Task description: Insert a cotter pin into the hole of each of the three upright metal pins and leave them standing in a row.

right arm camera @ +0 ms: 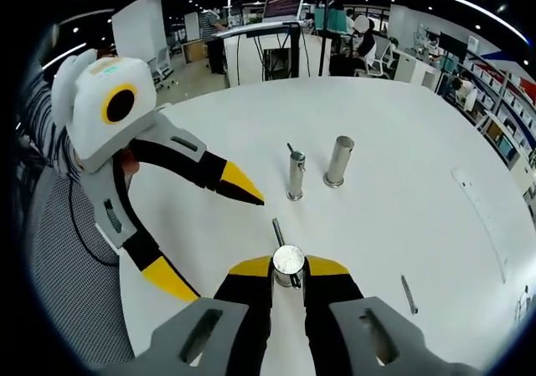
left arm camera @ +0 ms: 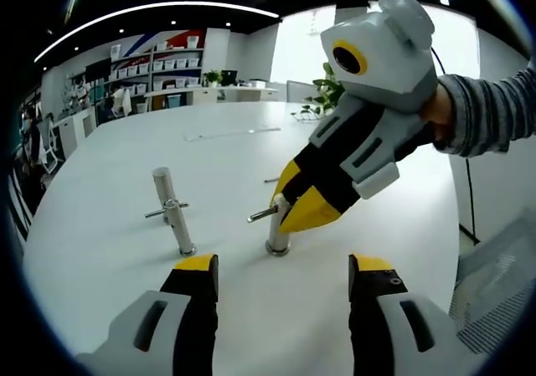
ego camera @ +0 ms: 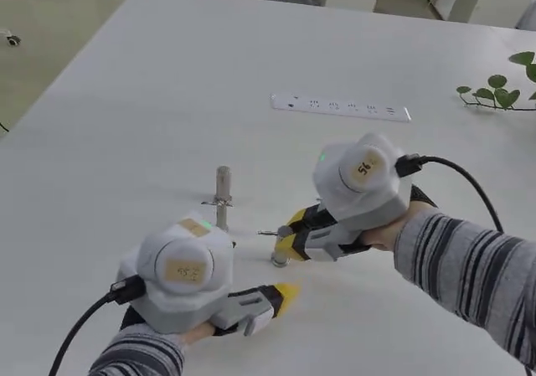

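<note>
The right tongs [right arm camera: 288, 271] are pressed together on the round head of the nearest short silver upright metal pin [left arm camera: 277, 235], which stands on the white tabletop [ego camera: 167, 100]. A thin silver cotter pin [left arm camera: 261, 214] sticks out sideways from its hole, seemingly not fully through. The left tongs [left arm camera: 283, 274] hover spread just beside it, holding nothing. Behind, a second steel pin [right arm camera: 296, 175] carries its cotter. The third steel pin [right arm camera: 339, 160] looks bare, and a loose spare cotter pin [right arm camera: 408, 294] lies well apart. Next, I judge, the protruding cotter needs pushing home with the pin held steady, then the spare fetched.
</note>
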### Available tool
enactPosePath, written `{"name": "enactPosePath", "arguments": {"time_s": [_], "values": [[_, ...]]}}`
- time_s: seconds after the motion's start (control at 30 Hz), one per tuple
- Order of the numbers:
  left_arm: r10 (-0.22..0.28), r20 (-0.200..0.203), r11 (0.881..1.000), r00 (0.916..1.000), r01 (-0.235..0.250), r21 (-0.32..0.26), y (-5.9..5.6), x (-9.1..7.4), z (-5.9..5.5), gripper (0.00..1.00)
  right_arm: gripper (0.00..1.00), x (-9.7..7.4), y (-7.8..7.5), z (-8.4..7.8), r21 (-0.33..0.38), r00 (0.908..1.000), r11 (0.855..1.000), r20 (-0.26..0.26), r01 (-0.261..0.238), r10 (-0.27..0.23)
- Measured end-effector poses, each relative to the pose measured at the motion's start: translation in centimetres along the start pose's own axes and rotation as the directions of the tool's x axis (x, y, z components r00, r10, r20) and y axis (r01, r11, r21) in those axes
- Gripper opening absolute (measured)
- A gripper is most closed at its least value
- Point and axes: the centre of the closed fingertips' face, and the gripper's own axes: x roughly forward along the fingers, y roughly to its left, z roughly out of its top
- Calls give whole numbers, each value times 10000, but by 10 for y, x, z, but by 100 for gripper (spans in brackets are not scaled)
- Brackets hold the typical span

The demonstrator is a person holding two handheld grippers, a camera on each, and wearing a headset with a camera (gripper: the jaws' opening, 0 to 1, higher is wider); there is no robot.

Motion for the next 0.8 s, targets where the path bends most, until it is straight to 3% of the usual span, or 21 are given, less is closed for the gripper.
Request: {"name": "enactPosePath", "arguments": {"time_s": [0.33, 0.6, 0.8], "values": [[-88, 218, 9999, 9997, 86, 75, 2, -14, 5, 72, 8, -1, -16, 9, 56, 9999, 9999, -18, 108, -108], [7, 81, 10000, 10000, -8, 82, 9, -26, 0, 80, 8, 3, -22, 9, -62, 9998, 10000, -207, 47, -49], [67, 260, 10000, 9996, -66, -31, 16, -33, -2, 85, 8, 5, -26, 8, -53, 9995, 10000, -321, 30, -31]]}}
